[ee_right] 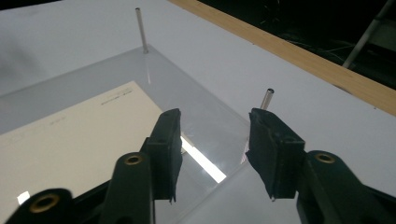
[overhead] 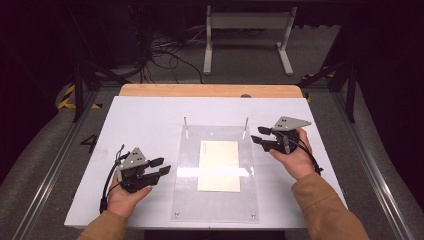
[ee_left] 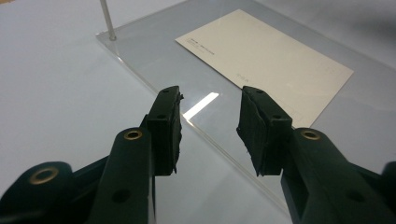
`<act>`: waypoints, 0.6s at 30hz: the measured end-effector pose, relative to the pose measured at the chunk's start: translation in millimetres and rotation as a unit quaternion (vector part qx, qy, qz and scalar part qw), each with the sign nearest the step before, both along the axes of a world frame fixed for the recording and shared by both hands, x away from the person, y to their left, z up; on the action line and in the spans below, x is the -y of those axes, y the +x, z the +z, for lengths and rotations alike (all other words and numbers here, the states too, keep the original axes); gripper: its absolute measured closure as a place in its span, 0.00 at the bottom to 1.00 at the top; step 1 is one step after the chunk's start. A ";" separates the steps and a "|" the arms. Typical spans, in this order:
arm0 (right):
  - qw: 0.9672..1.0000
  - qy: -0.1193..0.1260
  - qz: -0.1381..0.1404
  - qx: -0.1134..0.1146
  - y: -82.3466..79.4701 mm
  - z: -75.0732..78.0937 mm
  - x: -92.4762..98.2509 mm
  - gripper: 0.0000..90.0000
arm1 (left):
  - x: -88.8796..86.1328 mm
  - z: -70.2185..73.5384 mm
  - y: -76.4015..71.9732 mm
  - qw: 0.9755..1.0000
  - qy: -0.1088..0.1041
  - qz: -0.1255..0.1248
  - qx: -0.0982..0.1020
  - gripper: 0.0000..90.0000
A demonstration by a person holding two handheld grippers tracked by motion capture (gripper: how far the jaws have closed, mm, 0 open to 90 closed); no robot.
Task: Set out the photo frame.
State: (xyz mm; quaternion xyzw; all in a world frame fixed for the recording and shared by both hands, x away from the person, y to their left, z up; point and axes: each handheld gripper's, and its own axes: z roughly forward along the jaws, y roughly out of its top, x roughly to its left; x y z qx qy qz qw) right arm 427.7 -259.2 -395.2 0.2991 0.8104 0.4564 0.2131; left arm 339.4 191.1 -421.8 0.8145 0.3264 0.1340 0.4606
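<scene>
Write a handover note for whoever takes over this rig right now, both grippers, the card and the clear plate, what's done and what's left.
Left gripper: open, holding nothing, on the left side of the clear plate.
Right gripper: open, holding nothing, at the plate's far right corner, near the right pin.
Cream card: lying flat on the plate, between the grippers, untouched.
Left pin: upright at the plate's far left corner.
Done: nothing gripped yet.
Left: probably picking up the card; both grippers point toward it.

Black claws (overhead: 159, 167) (grey-plated, cabled), tan sleeves (overhead: 327, 210).
</scene>
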 end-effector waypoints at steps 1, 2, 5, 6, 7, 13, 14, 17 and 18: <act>1.000 0.004 0.001 -0.005 4.3 -0.9 -0.3 0.69 | -1.3 0.4 -1.3 1.000 0.001 0.000 0.001 0.65; 1.000 0.001 0.000 -0.012 8.8 -1.6 -1.1 0.69 | -2.5 0.9 -3.2 1.000 -0.003 0.006 0.001 0.65; 1.000 -0.006 -0.005 -0.009 17.4 -3.3 -2.5 0.69 | -3.1 1.2 -5.6 1.000 -0.006 0.007 0.000 0.65; 1.000 0.001 -0.013 -0.012 26.0 -5.2 -3.4 0.66 | -4.0 1.3 -7.6 1.000 -0.002 0.006 0.005 0.65; 1.000 0.001 -0.013 -0.012 26.0 -5.2 -3.4 0.66 | -4.0 1.3 -7.6 1.000 -0.002 0.006 0.005 0.65; 0.999 0.015 -0.033 -0.015 44.9 -14.7 -7.0 0.69 | -8.1 -0.9 -11.7 1.000 -0.005 0.019 0.000 0.63; 0.999 0.020 -0.036 -0.014 47.2 -16.3 -7.2 0.70 | -8.4 -2.1 -11.6 1.000 -0.005 0.022 -0.001 0.63; 0.997 0.047 -0.057 -0.017 55.8 -21.1 -8.1 0.72 | -9.1 -4.2 -10.6 1.000 0.000 0.023 -0.003 0.63; 0.997 0.052 -0.064 -0.013 58.2 -22.7 -8.4 0.73 | -8.9 -5.6 -10.4 1.000 0.003 0.023 -0.004 0.63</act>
